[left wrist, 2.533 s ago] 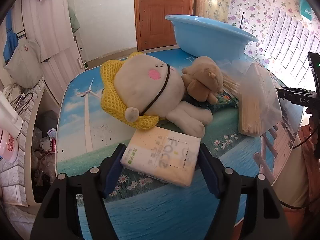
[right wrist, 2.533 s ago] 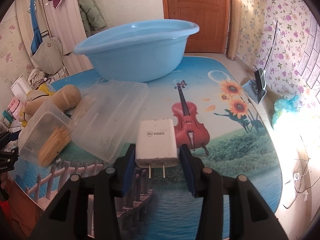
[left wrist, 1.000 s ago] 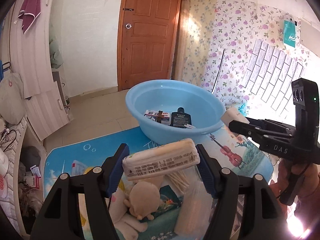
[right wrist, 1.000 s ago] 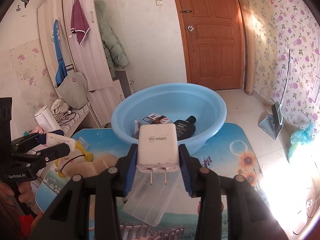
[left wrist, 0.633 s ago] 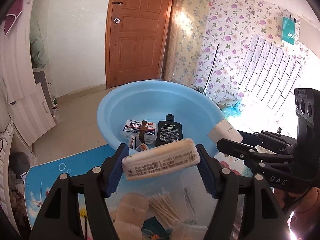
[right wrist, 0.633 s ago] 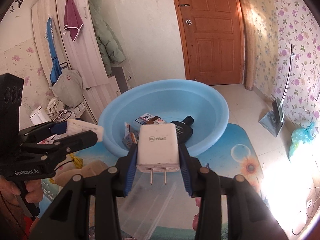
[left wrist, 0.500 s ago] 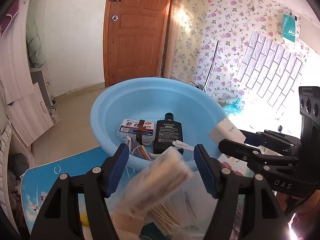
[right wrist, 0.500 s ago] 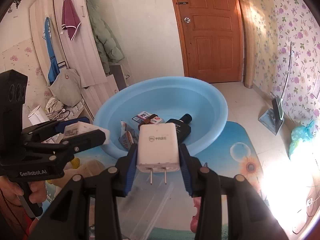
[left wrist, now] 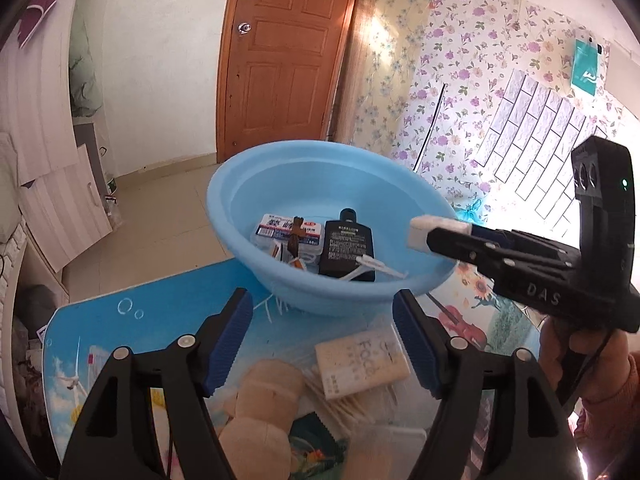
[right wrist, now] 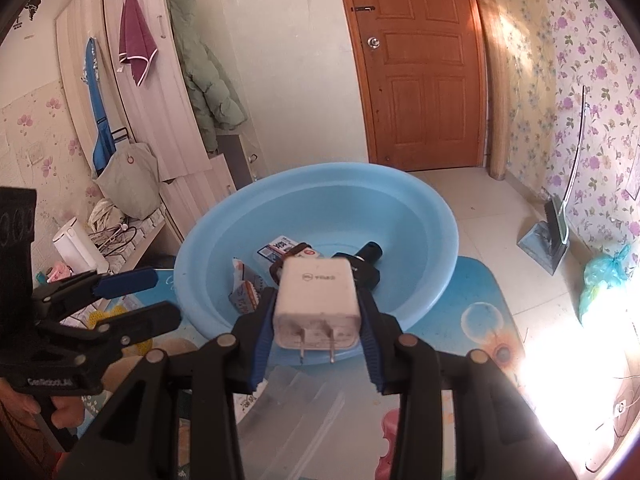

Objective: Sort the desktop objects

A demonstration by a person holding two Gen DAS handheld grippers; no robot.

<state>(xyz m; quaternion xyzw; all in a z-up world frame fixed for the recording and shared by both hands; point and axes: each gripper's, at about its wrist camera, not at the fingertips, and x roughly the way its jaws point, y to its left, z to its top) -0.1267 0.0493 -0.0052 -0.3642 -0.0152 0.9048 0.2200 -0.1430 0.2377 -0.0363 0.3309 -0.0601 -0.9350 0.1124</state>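
Observation:
My left gripper (left wrist: 322,338) is open and empty above the table, short of the blue basin (left wrist: 280,288). The tissue pack (left wrist: 362,362) lies below it on the clear boxes, outside the basin. My right gripper (right wrist: 316,344) is shut on a white charger plug (right wrist: 316,304), prongs toward the camera, held over the near rim of the blue basin (right wrist: 424,216). From the left wrist view the charger plug (left wrist: 438,232) hovers over the basin's right rim. The basin holds a black bottle (left wrist: 348,250) and a white box (left wrist: 288,232).
A tan plush toy (left wrist: 260,412), cotton swabs (left wrist: 344,404) and clear plastic boxes (right wrist: 292,412) lie on the picture-printed table (left wrist: 132,320) in front of the basin. A wooden door (right wrist: 416,64) and floor lie beyond. My left gripper (right wrist: 116,300) shows at the left of the right wrist view.
My left gripper opened and the tissue pack fell onto the clutter in front of the basin. My right gripper has moved a little closer over the basin with the charger.

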